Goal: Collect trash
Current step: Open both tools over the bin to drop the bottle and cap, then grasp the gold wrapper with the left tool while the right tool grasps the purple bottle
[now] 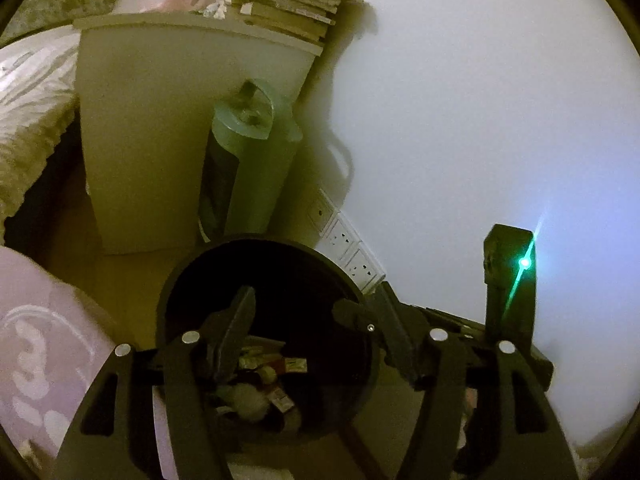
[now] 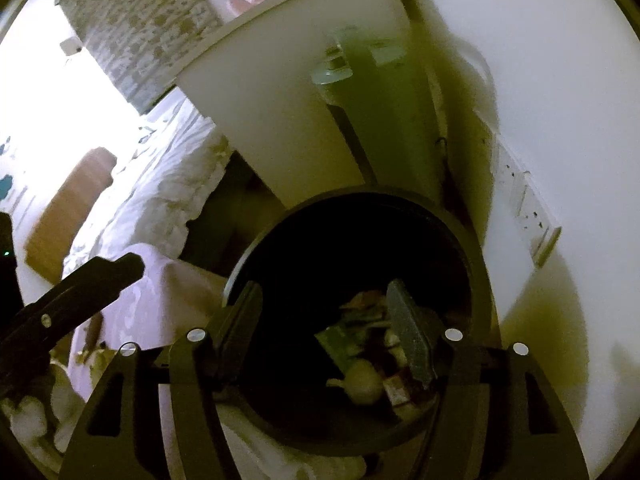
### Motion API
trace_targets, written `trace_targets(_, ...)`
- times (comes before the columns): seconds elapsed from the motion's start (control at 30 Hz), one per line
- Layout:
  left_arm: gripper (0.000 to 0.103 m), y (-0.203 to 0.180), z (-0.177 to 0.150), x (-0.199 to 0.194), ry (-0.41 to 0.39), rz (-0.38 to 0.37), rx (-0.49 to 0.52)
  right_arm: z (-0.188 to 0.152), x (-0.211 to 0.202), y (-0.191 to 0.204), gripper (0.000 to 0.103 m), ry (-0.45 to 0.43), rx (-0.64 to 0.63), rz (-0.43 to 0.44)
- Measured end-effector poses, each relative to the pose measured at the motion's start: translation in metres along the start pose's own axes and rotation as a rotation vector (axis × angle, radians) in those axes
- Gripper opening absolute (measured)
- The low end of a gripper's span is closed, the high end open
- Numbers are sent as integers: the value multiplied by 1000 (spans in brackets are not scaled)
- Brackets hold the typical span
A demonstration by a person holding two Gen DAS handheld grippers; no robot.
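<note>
Above the black bin (image 2: 476, 280), both grippers, left gripper (image 1: 304, 332) and right gripper (image 2: 324, 320), have jaws spread, empty. Trash (image 2: 360, 376) inside appears light, crumpled; pinch it at protruding edges.

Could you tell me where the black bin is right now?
The black bin sits low-centre in both wrist views, on the floor before the white nightstand, beside the wall sockets.

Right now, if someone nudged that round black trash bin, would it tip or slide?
Probably slide rather than tip: the black trash bin looks wide for its depth. It likely feels light, since only wrappers and crumpled paper lie at the bottom. Its wall looks rigid, so it should keep its shape, though I cannot see its base.
</note>
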State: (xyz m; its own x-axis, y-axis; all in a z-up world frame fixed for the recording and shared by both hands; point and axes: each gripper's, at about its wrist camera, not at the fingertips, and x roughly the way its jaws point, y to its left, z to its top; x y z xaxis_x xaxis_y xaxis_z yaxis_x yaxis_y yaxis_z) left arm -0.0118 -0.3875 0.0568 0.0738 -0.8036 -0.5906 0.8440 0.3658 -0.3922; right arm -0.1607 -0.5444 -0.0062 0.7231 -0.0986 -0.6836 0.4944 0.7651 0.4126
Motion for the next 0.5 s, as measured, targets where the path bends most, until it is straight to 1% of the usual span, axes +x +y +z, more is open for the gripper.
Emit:
trace_targets(0.1,65,5,-4,-17,-24,19,-9,-5,3,16,65,14,-28,16)
trace_targets(0.23,65,24,-16,-45,-60,64,-56,-11,9,45,65,40,-76,44)
trace_targets(0.37,65,53,-33,-81,-100,135,-113,-20,17,85,65,69,-148,86)
trace_targets(0.5,65,92,-56,-123,-131,240,-168,-30,28,133,65,106,-224,140)
